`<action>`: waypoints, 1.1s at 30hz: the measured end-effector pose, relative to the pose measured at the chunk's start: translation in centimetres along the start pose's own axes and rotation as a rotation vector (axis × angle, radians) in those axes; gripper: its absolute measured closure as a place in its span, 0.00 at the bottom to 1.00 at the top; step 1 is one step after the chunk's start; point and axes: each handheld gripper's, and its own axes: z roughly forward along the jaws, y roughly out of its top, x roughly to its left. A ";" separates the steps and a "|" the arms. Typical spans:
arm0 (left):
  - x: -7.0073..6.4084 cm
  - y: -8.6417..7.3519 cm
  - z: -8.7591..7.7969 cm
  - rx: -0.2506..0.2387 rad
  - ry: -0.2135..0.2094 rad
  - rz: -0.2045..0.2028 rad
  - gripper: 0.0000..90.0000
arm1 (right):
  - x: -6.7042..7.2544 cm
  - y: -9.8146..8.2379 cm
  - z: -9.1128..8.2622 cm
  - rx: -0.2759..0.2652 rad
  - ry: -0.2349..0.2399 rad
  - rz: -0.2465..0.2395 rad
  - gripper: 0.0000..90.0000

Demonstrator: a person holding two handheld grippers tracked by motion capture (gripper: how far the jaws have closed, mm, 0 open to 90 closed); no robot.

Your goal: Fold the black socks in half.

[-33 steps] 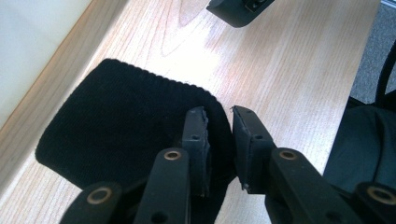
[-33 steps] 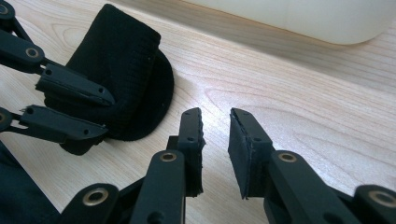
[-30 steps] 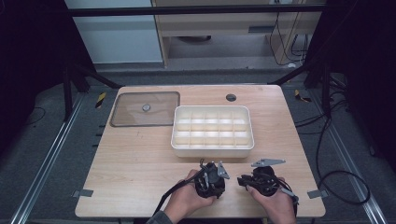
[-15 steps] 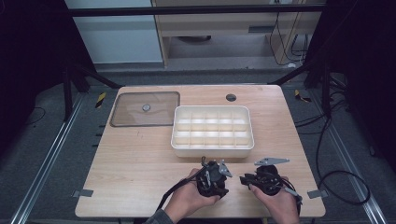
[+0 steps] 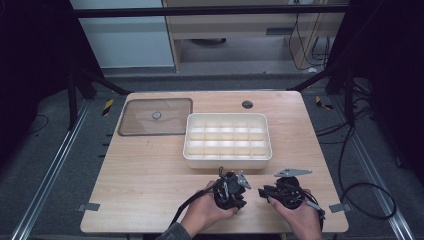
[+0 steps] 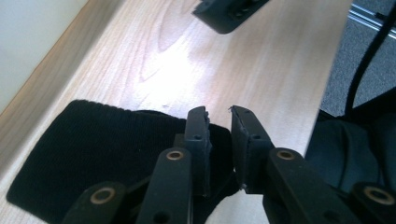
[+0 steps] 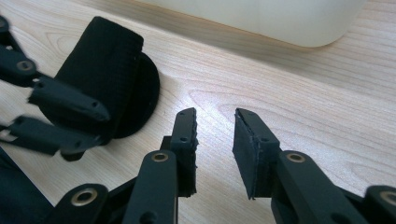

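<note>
1. Cloth (image 7: 105,65): black ribbed knit, bunched in a loose roll. It lies on the counter (image 5: 150,185) near the front edge, just short of the tray (image 7: 261,18) and apart from it.
2. Left fingers (image 6: 198,135): they have just been closing and are now drawn nearly together, with a narrow slit left between them. The cloth's edge shows through that slit and most of the cloth lies off to one side. I cannot tell whether my pads actually bite the knit or only straddle it.
3. Right fingers (image 7: 252,140): released, with only bare wood between them. They are held low over the counter just beside the cloth, not touching it.
4. Tray, seen from above (image 5: 227,159): white, with many compartments, all apparently unfilled. A clear lid (image 5: 155,116) lies flat to its left, well apart from my hands.
5. Step in hand, as I judge it: taking first hold of the cloth with the left, the right standing by.
6. Next move calls for:
   - confirming the left pinch on a full fold, not a stray edge;
   - bringing the right onto the free end, low and level, since soft knit sags and slips;
   - lifting only once both holds are sound.
</note>
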 end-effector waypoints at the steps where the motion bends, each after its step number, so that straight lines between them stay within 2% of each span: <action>1: 0.1 0.0 0.2 -0.005 -0.003 -0.006 0.88 | 0.0 0.0 0.0 0.001 0.001 -0.001 0.77; 5: 0.3 0.0 1.0 0.004 -0.006 -0.006 0.91 | 0.0 0.0 0.1 0.002 0.002 0.002 0.77; 10: 0.7 -0.3 1.9 0.023 -0.006 -0.015 0.91 | 0.0 0.0 0.1 0.003 0.001 0.002 0.77; 14: 0.7 -0.6 2.3 0.018 -0.011 -0.027 0.91 | 0.1 0.0 0.1 0.002 0.002 0.003 0.75; 22: 0.8 -0.8 1.6 -0.009 -0.007 -0.028 0.84 | 0.1 0.0 0.2 -0.004 -0.006 0.006 0.70; 33: 1.1 -0.9 -0.7 -0.077 0.006 -0.048 0.77 | 0.0 0.1 0.1 -0.008 -0.020 0.013 0.64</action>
